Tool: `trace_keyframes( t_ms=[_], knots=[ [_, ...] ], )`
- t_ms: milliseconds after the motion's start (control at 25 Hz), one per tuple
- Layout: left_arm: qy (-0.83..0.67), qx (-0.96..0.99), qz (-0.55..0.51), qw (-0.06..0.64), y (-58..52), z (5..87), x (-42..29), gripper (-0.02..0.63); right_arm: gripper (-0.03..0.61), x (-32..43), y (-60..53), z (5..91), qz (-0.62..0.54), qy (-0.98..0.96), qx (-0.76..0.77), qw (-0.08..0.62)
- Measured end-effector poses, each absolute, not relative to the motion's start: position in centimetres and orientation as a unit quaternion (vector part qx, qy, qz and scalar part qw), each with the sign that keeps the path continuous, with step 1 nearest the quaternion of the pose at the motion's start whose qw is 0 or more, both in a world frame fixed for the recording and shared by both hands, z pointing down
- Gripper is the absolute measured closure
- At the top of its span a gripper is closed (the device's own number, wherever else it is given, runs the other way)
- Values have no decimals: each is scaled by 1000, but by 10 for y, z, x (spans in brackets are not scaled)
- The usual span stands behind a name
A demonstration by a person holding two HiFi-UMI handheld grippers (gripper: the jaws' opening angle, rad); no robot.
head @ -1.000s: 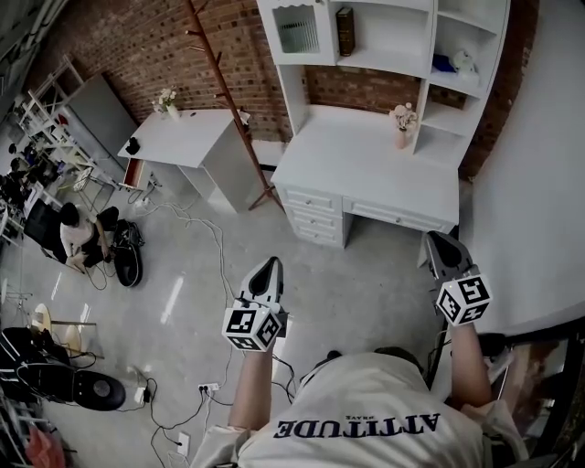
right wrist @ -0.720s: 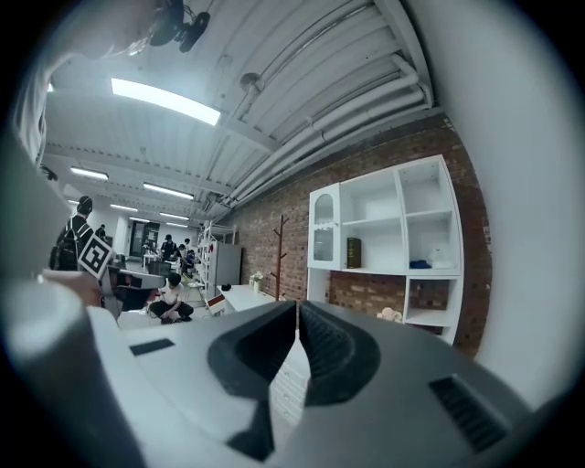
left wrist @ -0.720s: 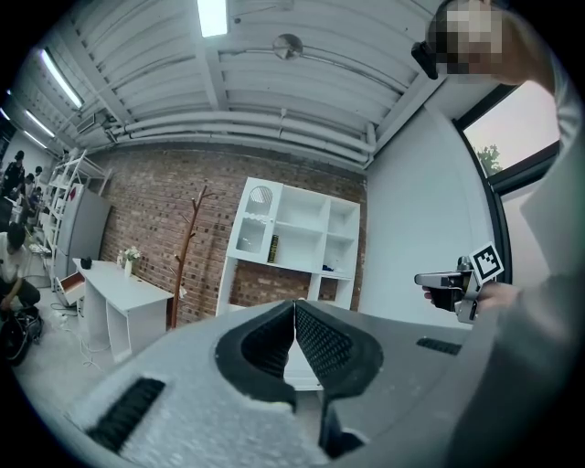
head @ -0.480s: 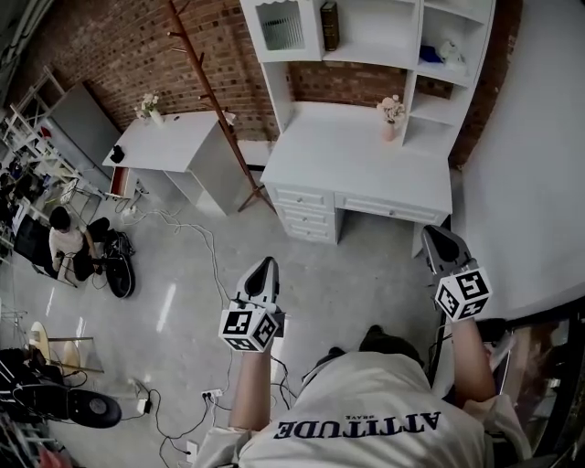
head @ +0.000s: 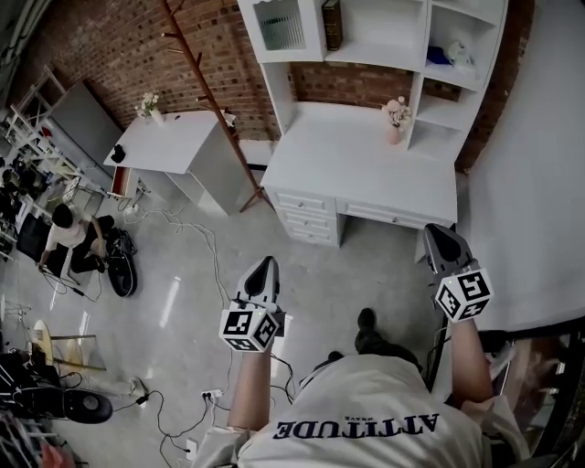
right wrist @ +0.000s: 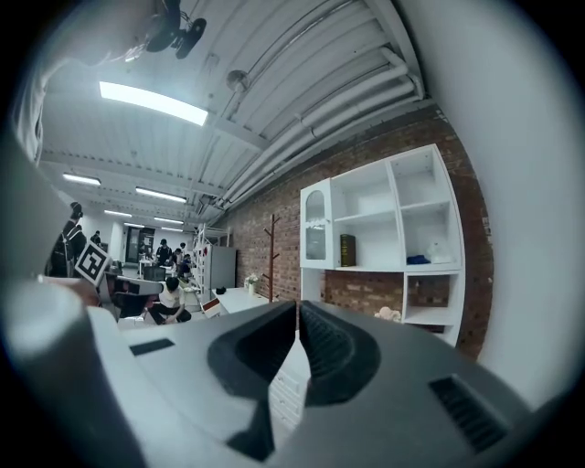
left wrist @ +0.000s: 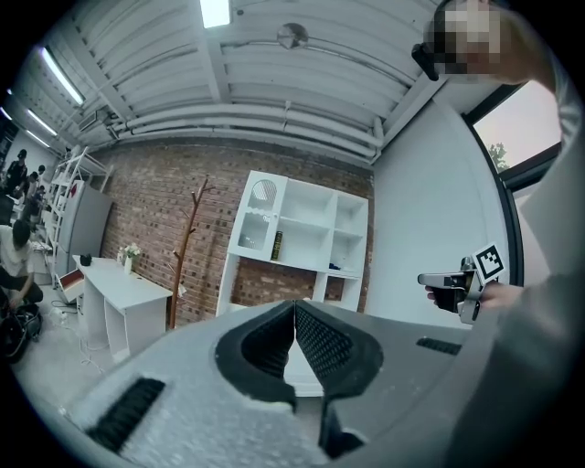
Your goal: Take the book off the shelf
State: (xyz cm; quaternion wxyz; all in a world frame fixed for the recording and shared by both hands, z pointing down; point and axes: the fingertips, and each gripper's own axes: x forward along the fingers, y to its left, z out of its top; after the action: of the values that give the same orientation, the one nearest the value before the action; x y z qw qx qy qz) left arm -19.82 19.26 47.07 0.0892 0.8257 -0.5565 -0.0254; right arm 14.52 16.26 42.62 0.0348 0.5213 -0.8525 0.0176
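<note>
Brick-walled room, white shelved desk (head: pixel 347 169) at 12 o'clock. Dark book (head: pixel 332 25) upright on top shelf (head: pixel 379 41), well apart from left gripper (head: pixel 264 267) and right gripper (head: pixel 437 238), both closed, empty. Shoe (head: pixel 366 322) newly forward: approach under way, reach pending.

Landmark: white desk (head: pixel 366 178), drawers on front.
- Shelf unit (head: pixel 366 60) sits on desk's rear edge, against brick wall.
- Book (head: pixel 332 24) upright in upper middle compartment, at its left side.
- Next compartment to the right: blue item (head: pixel 439 55) w/ white item (head: pixel 462 57) beside it.
- Desk top: vase w/ flowers (head: pixel 396 123), rear right.
- Left of desk: coat stand (head: pixel 206 101) on floor (head: pixel 183 302), then smaller white table (head: pixel 183 137) w/ flowers (head: pixel 149 102) & small dark item (head: pixel 118 154).
- Cables (head: pixel 215 247) on floor, front-left of desk.
</note>
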Motion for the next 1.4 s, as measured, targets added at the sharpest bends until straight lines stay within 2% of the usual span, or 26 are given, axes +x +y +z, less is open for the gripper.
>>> trace_keyframes(
  t_ms=[760, 1400],
  knots=[
    [-582, 808, -23, 84, 73, 465, -160, 589, 548, 179, 12, 438, 38, -866, 496, 40],
    [-612, 786, -10, 85, 18, 472, -125, 588, 548, 216, -65, 453, 51, -880, 469, 42]
  ],
)
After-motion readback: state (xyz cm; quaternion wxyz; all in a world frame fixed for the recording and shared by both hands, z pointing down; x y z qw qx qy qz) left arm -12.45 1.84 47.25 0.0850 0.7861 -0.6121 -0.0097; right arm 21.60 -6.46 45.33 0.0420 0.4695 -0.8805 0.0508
